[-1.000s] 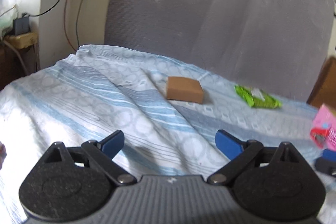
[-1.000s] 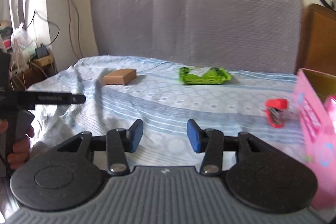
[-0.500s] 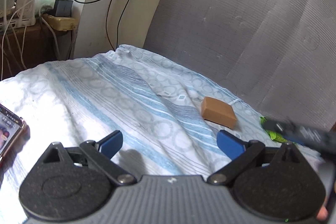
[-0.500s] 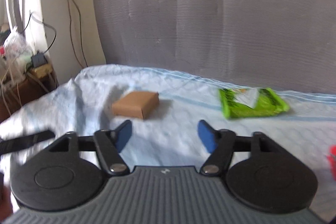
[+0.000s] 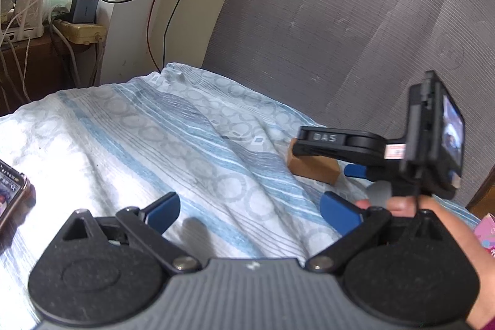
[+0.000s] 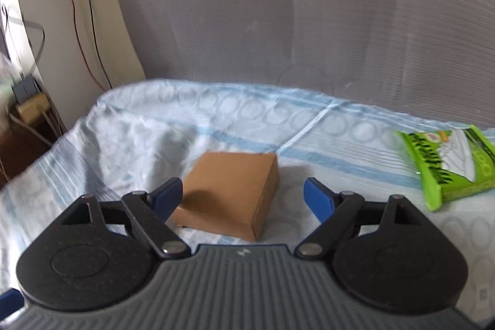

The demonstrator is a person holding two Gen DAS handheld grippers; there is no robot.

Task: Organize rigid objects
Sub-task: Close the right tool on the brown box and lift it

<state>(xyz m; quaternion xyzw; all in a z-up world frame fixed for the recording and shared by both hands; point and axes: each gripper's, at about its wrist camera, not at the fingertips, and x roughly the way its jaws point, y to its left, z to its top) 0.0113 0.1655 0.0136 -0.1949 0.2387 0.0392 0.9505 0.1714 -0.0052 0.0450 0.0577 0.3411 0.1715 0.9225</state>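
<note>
A small brown cardboard box (image 6: 230,192) lies on the blue-and-white patterned bedsheet (image 6: 216,116). My right gripper (image 6: 243,195) is open, with its blue fingers on either side of the box, close to it. In the left wrist view the same box (image 5: 312,167) is partly hidden behind the right gripper (image 5: 355,167), which comes in from the right. My left gripper (image 5: 249,211) is open and empty above the sheet, left of the box.
A green snack packet (image 6: 448,163) lies to the right of the box. A grey padded headboard (image 6: 309,5) stands behind the bed. A phone (image 5: 10,195) lies at the left edge. A pink box (image 5: 487,232) shows at far right. Cables and a power strip (image 5: 80,27) are at left.
My right gripper has moved forward and left until the brown box sits between its open fingers. My left gripper has swung slightly left, and the right gripper now shows in its view.
</note>
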